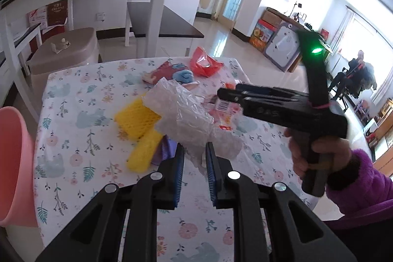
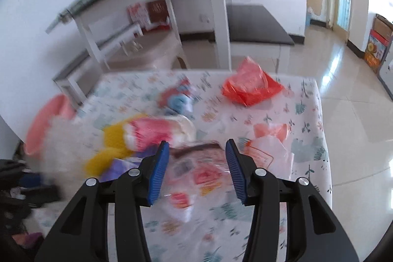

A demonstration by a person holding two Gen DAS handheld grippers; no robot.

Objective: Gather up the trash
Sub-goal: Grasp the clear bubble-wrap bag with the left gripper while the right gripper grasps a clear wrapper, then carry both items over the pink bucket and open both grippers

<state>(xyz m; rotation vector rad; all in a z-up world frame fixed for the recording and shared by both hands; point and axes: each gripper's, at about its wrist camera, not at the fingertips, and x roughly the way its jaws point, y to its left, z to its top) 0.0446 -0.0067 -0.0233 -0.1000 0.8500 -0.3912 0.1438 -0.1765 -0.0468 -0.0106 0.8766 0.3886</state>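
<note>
My left gripper (image 1: 194, 151) is shut on a crumpled clear plastic wrap (image 1: 181, 112), which hangs above the floral tablecloth (image 1: 73, 139). Under it lie yellow foam nets (image 1: 137, 119) and a purple scrap (image 1: 167, 151). A hand in a purple sleeve (image 1: 363, 178) holds my right gripper (image 1: 221, 93) at the right, side-on over printed wrappers. In the right wrist view that gripper (image 2: 197, 163) stands open above a clear packet with red print (image 2: 201, 176), its pads apart from it. The wrap (image 2: 61, 146) shows as a white blur at the left.
A pink bin (image 1: 12, 163) (image 2: 41, 124) stands off the table's left edge. A red plastic bag (image 1: 205, 64) (image 2: 250, 87) and a blue cloth item (image 1: 183, 75) lie at the far side. White furniture and a beige stool (image 1: 66, 50) stand behind; shiny floor lies to the right.
</note>
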